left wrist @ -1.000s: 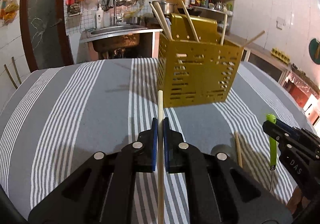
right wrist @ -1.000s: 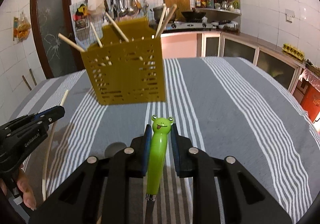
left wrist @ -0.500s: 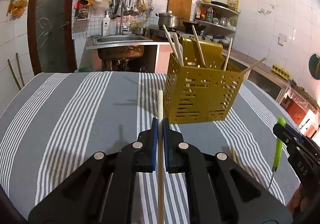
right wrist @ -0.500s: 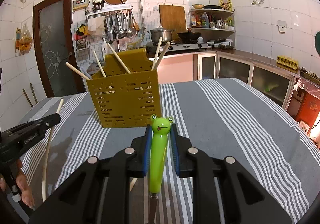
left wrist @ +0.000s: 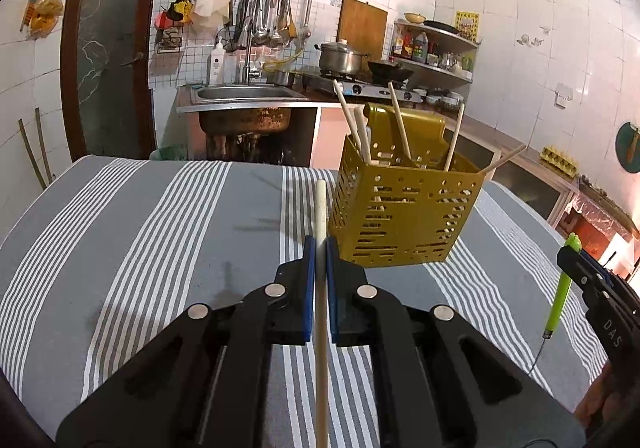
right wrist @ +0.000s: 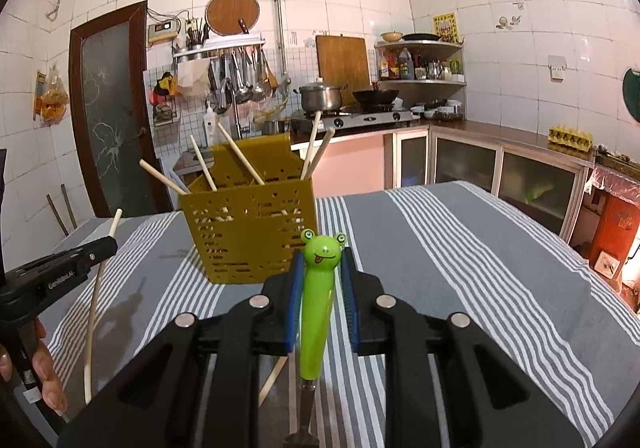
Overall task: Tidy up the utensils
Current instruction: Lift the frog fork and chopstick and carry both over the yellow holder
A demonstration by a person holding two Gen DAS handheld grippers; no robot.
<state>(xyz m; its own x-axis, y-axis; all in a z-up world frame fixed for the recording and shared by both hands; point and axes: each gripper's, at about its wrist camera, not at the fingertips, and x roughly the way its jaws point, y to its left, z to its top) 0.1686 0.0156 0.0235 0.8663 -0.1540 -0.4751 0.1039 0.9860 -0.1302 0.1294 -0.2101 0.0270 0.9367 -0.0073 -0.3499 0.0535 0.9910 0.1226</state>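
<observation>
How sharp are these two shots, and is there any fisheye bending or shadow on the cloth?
Left wrist view: sharp, dark corners, the striped tablecloth bulges, faint shadows left of the chopstick. Right wrist view: sharp too, wall tiles curve, a soft shadow beside the yellow basket.

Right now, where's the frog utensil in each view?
Left wrist: frog utensil at the right edge, in the right gripper.
Right wrist: bottom centre, clamped between that gripper's pads.
Shared landmark: the yellow holder on the striped cloth.
</observation>
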